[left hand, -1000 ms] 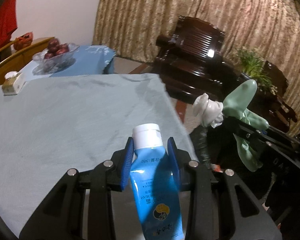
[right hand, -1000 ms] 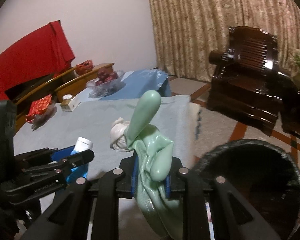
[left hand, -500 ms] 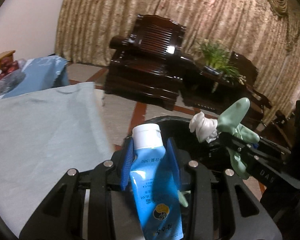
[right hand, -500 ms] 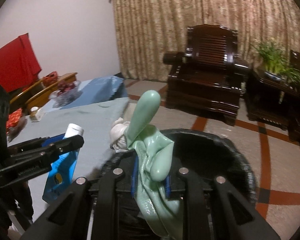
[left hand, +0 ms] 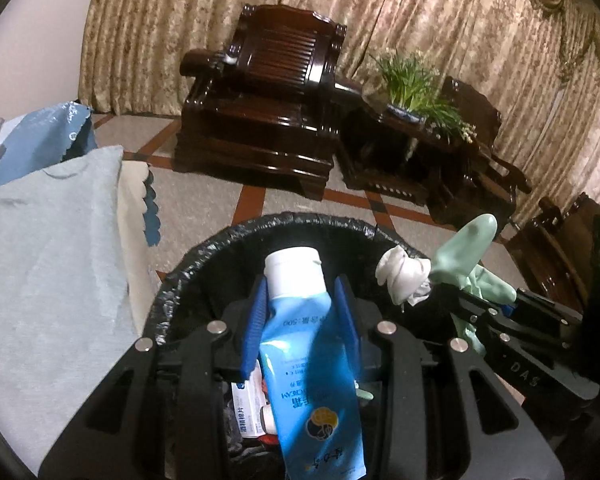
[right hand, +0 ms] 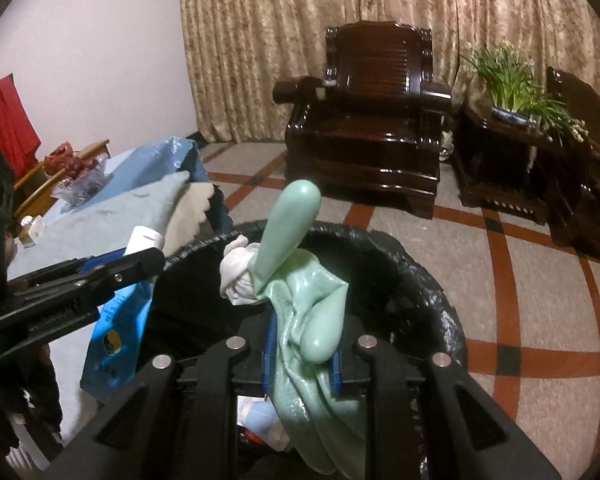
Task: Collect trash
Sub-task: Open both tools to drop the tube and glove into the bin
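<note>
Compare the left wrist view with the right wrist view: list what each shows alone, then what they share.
Only the left wrist view: a white carton lying inside the bin, and the printed front of the blue tube between the left gripper's blue fingers.

Only the right wrist view: a glass bowl of fruit, a red cloth on the wall, and the green glove held in the right gripper.

Both: the black-lined trash bin, the glove with a white wad, the dark wooden armchair, the potted plant and the curtains.
</note>
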Demonstrator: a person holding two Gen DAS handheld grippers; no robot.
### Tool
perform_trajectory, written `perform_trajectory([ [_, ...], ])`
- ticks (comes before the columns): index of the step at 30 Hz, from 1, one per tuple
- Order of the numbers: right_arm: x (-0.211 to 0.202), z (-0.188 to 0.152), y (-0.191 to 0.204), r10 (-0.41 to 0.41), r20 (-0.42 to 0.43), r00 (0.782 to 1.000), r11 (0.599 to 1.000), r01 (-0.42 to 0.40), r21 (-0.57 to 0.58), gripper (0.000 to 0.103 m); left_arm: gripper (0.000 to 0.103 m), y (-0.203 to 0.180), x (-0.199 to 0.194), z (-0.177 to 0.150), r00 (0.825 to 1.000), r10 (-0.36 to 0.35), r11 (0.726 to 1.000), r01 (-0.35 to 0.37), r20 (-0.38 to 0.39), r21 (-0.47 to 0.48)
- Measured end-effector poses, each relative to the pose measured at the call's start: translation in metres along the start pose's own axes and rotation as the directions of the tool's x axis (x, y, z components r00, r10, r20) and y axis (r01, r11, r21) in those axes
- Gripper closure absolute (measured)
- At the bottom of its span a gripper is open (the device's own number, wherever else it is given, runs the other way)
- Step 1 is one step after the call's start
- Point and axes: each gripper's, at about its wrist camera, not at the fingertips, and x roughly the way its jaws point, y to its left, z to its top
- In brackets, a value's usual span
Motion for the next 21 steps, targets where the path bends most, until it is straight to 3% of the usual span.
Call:
perform_trajectory([
  [6,0.012,-0.008,-0.010,-0.015,-0.028,0.999,1.000,0.015,0.019,0.083,0.070,0.005,0.010,-0.003,0.999,-0.006,1.000,0.006,-0.035,-0.001],
  [9,0.015,-0.011,-0.011,-0.029,-0.042,0.999,0.999,0.030,0.024,0.072,0.065,0.009,0.009,-0.001,0.999,-0.021,1.000,0.020,-0.044,-0.010],
  [11,0.016,-0.013,-0.014,-0.040,-0.040,0.998,0.999,0.041,0.031,0.062,0.047,0.010,0.005,0.000,0.999,-0.029,0.999,0.028,-0.032,-0.027],
  [14,0.012,-0.014,-0.017,-0.061,-0.032,0.998,0.997,0.062,0.036,0.048,0.042,0.012,-0.003,0.003,1.000,-0.025,0.999,0.025,-0.016,-0.030],
  [15,0.010,-0.013,-0.018,-0.065,-0.027,0.998,0.997,0.066,0.036,0.046,0.040,0.013,-0.006,0.003,1.000,-0.020,0.999,0.020,-0.012,-0.030],
  [17,0.005,-0.011,-0.019,-0.076,-0.012,0.997,0.997,0.076,0.030,0.027,0.033,0.016,-0.011,0.004,1.000,-0.006,1.000,0.006,-0.002,-0.031],
  [21,-0.004,-0.007,-0.017,-0.086,0.009,0.996,0.996,0.086,0.021,0.013,0.018,0.022,-0.030,0.007,0.999,0.038,0.999,-0.037,0.028,-0.038],
])
